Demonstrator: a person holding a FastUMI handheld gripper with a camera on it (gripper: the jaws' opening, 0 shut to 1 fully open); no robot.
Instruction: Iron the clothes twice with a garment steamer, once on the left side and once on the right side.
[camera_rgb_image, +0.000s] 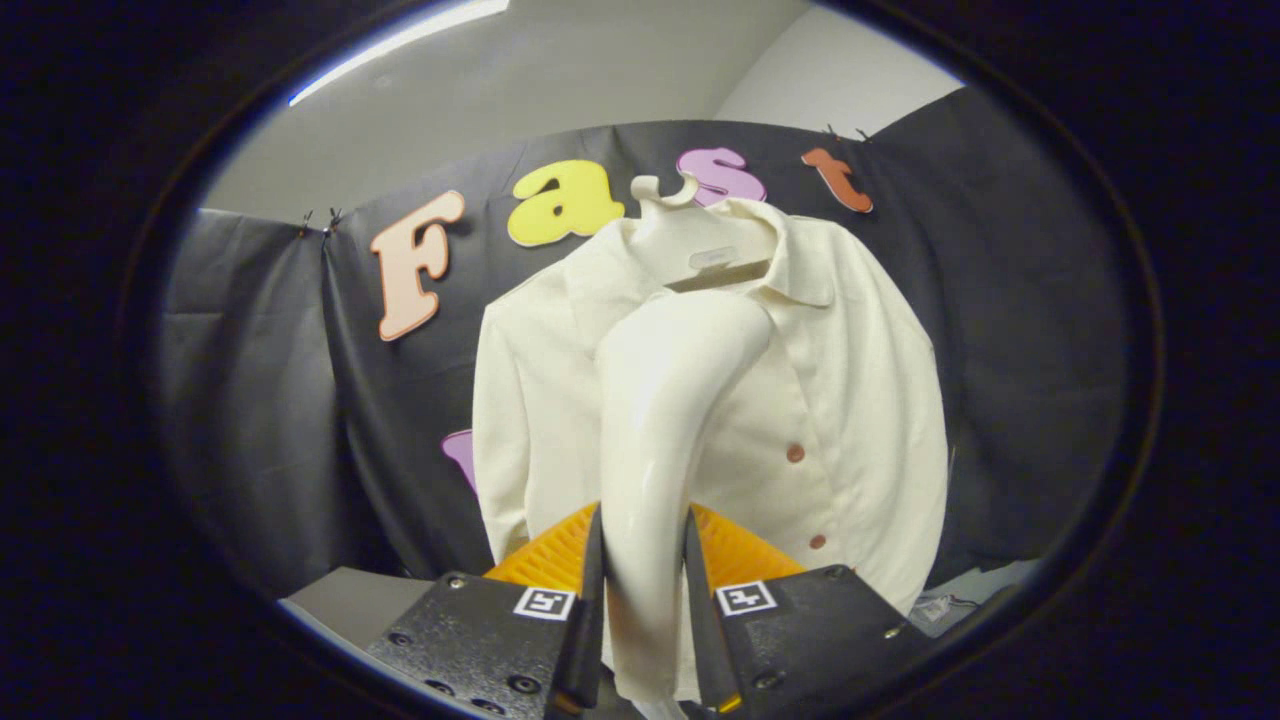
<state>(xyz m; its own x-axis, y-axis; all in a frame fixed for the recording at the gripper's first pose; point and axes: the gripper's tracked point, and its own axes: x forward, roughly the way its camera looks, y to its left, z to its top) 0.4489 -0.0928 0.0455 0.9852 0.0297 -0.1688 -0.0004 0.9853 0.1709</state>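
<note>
A cream shirt (860, 400) with brown buttons hangs on a white hanger (690, 235) against the booth's black wall, straight ahead of me. My gripper (645, 590) is shut on the handle of a white garment steamer (660, 400). The handle rises between the two fingers and curves up and to the right, its head close to the shirt's collar area. Whether the head touches the fabric I cannot tell. The steamer hides the middle of the shirt's front.
A grey table surface (350, 600) lies below to the left of the fingers. Some pale crumpled material (960, 595) sits low on the right beside the shirt's hem. Black cloth wall (260, 400) surrounds the shirt on both sides.
</note>
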